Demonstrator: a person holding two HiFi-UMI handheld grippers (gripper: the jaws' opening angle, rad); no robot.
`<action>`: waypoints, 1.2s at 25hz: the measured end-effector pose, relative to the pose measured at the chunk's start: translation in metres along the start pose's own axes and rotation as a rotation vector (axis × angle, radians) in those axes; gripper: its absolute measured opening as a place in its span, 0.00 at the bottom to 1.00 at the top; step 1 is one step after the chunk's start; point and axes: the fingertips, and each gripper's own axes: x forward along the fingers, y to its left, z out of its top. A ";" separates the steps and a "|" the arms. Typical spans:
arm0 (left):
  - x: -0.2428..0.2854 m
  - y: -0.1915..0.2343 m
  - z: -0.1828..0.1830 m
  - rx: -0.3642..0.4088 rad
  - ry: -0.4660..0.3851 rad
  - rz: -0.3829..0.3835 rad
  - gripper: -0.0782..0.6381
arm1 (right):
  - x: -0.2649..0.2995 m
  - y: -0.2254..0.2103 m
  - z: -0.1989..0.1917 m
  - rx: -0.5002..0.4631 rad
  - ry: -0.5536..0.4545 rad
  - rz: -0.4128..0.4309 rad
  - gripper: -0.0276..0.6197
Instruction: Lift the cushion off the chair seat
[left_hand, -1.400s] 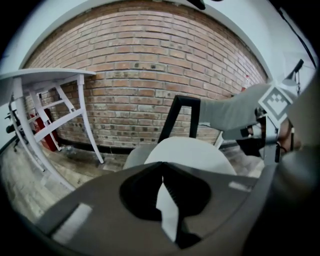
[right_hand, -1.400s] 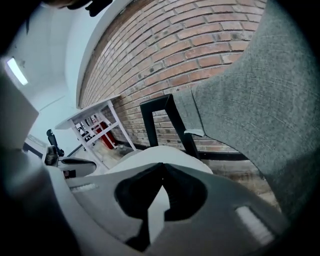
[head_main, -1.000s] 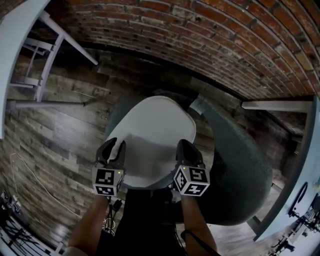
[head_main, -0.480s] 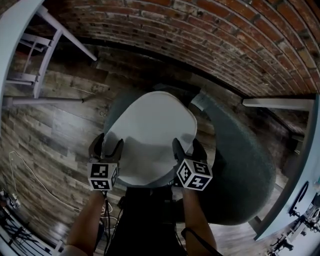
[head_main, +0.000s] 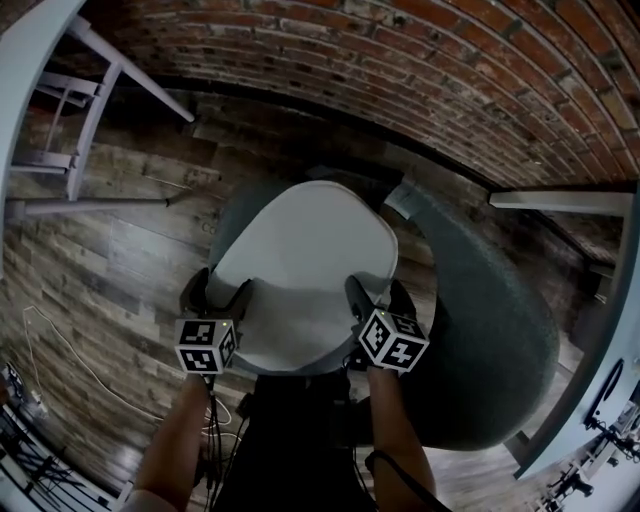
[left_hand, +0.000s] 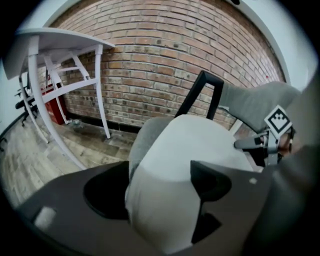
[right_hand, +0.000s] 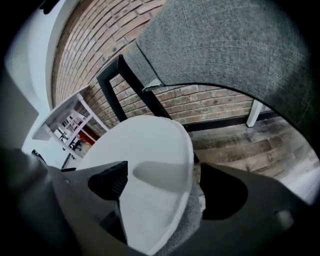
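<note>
The white cushion (head_main: 300, 260) lies unlifted on the chair seat (head_main: 228, 215), its near edge ungripped between the just-opened, wide jaws of the left gripper (head_main: 218, 290) and right gripper (head_main: 377, 293).

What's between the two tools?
The white cushion: its near end lies between the left tool and right tool in the head view. Both have just been opening their jaws around its edge.

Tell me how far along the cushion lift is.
Done: the left claw and right claw are at the near edge of the cushion. Their jaws have just opened wide, and the edge sits between them. In hand: lining up the grip; neither claw presses on it yet. Left: close both claws and raise the cushion, which lies on the chair.
</note>
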 end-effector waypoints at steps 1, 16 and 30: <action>0.002 0.000 -0.002 -0.015 0.005 -0.008 0.60 | 0.002 0.002 -0.003 0.008 0.007 0.014 0.74; -0.007 -0.007 -0.005 0.082 0.057 0.010 0.42 | -0.009 0.019 0.005 0.037 -0.021 0.058 0.71; -0.033 -0.033 0.011 0.087 0.020 0.035 0.13 | -0.044 0.024 0.028 0.037 -0.100 0.048 0.17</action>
